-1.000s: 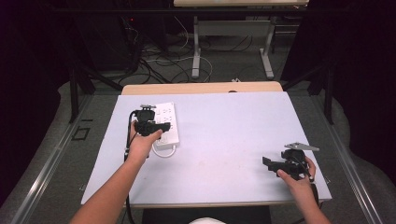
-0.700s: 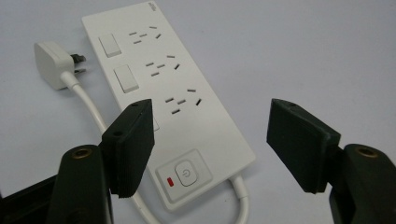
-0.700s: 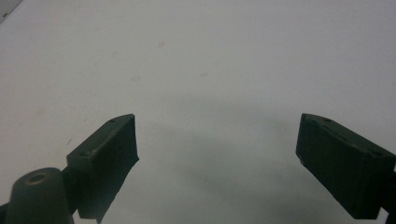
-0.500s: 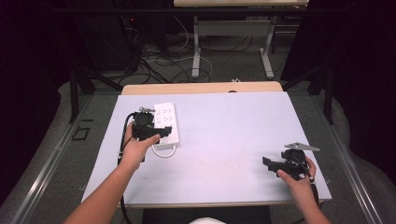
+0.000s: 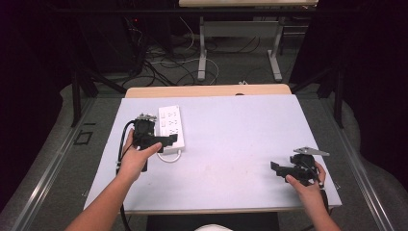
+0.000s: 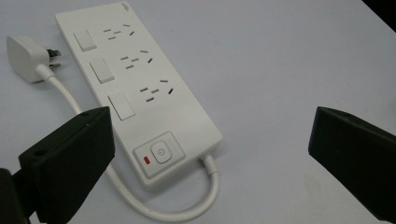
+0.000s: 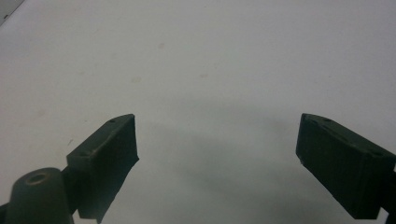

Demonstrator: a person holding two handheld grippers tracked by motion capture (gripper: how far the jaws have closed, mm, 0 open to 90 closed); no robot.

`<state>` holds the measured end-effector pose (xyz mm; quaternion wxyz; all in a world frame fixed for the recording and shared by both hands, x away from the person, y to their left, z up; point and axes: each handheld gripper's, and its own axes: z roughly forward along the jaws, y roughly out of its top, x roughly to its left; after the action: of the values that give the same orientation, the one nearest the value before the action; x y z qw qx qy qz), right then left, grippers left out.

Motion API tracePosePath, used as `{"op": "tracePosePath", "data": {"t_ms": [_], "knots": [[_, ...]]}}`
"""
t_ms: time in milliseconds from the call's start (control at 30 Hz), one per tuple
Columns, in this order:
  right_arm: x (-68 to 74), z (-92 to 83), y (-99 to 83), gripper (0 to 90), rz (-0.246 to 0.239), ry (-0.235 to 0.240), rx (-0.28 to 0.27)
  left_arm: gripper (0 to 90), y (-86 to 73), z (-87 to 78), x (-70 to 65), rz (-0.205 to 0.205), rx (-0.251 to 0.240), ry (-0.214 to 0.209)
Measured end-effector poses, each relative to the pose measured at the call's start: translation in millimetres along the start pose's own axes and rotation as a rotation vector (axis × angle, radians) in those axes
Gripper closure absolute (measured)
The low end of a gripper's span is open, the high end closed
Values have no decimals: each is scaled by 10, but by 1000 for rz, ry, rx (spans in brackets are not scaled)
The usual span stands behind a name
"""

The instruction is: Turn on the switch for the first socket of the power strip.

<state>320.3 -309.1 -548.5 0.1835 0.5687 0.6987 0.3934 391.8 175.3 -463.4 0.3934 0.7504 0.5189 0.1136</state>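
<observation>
Moved: left gripper (image 5: 169, 139) shifted toward near end of power strip (image 5: 172, 127) vs earlier frames; right side unchanged.
Left gripper: jaws wide apart, nothing between, hovering over strip's switch end.
Right gripper (image 5: 275, 167): near right front corner of table (image 5: 240, 144), jaws spread wide, empty, over bare surface.
Power strip: left-centre of table, flat, sockets up; three sockets, three rocker switches, power button (image 6: 161, 151) with red mark nearest left gripper.
Cord (image 6: 196, 212): white, loops from near end, back along strip's side.
Plug (image 6: 28, 58): lying beside far end of strip, unplugged.

Bright tabletop, dark surroundings, soft shadows.
</observation>
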Motion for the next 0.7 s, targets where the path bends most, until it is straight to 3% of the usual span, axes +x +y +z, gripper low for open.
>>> {"op": "tracePosePath", "data": {"t_ms": [700], "knots": [[2,-20,4,120,-2,-4,-8,5,-185,-377,-31,26,-55,29]]}}
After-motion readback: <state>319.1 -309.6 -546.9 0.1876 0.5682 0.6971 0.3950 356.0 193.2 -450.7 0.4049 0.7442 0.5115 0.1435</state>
